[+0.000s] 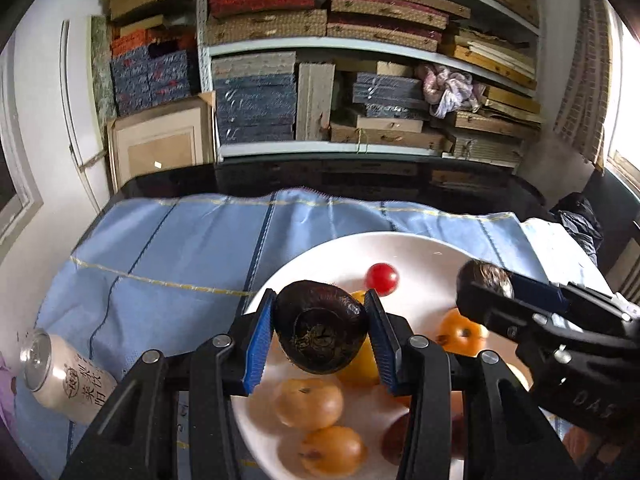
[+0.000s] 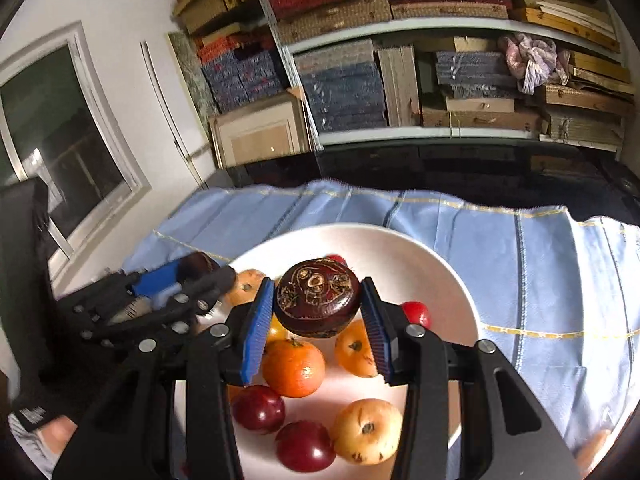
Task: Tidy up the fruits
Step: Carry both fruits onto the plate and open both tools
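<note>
**Two dark fruits held over the white plate**

A blue cloth (image 1: pixel 180 240) covers the dark counter (image 1: pixel 360 180); shelves of stacked boxes (image 1: pixel 360 60) fill the wall at 12 o'clock. A can (image 1: pixel 60 372) lies at 8 o'clock in the left view. The left gripper (image 1: pixel 320 336) has its fingers (image 1: pixel 258 340) partly apart, clamped on a dark brown fruit (image 1: pixel 320 328) above the white plate (image 2: pixel 420 256). The right gripper (image 2: pixel 318 324) likewise grips a second dark fruit (image 2: pixel 318 300) over oranges (image 2: pixel 294 368) and red fruits (image 2: pixel 258 408).

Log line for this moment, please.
left gripper: holds dark fruit | right gripper: holds dark fruit | both over white plate
</note>
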The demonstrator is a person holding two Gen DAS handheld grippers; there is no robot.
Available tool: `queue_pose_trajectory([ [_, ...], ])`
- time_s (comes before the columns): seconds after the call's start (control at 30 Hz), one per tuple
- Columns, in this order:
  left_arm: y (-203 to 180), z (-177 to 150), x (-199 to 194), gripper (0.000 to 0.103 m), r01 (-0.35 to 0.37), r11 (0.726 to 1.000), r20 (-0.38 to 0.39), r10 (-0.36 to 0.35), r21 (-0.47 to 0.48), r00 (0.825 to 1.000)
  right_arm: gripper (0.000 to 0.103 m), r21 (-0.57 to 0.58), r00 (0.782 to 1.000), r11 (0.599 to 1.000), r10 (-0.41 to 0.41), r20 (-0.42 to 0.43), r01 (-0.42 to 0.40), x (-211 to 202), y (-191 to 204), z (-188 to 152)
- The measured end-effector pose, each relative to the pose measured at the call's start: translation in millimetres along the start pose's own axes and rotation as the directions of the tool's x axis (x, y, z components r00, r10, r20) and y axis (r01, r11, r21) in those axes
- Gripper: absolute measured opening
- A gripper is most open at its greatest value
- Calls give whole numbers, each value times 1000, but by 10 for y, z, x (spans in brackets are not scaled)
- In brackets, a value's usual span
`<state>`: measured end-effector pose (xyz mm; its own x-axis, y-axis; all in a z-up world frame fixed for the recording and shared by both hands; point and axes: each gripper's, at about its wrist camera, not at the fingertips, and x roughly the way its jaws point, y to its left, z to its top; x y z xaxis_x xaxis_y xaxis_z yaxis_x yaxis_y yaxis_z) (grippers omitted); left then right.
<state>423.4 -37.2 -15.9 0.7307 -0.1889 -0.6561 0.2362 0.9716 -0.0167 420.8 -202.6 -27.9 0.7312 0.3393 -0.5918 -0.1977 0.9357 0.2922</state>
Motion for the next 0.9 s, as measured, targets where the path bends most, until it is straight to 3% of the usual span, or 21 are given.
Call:
queue_pose_trajectory([
  [0.17, 75, -25, 77, 45, 10, 1000, -22, -10, -21, 1000, 43, 2, 999, 999, -37, -19, 37, 141, -93, -70],
  [0.53, -152, -164, 176, 45, -25, 998, -37, 27, 62, 999, 43, -21, 999, 999, -45, -27, 45, 202, -82, -139],
  [0.9, -195, -176, 145, 45, -81, 993, 2, 81, 84, 997, 43, -25, 998, 998, -52, -27, 51, 214, -86, -141],
])
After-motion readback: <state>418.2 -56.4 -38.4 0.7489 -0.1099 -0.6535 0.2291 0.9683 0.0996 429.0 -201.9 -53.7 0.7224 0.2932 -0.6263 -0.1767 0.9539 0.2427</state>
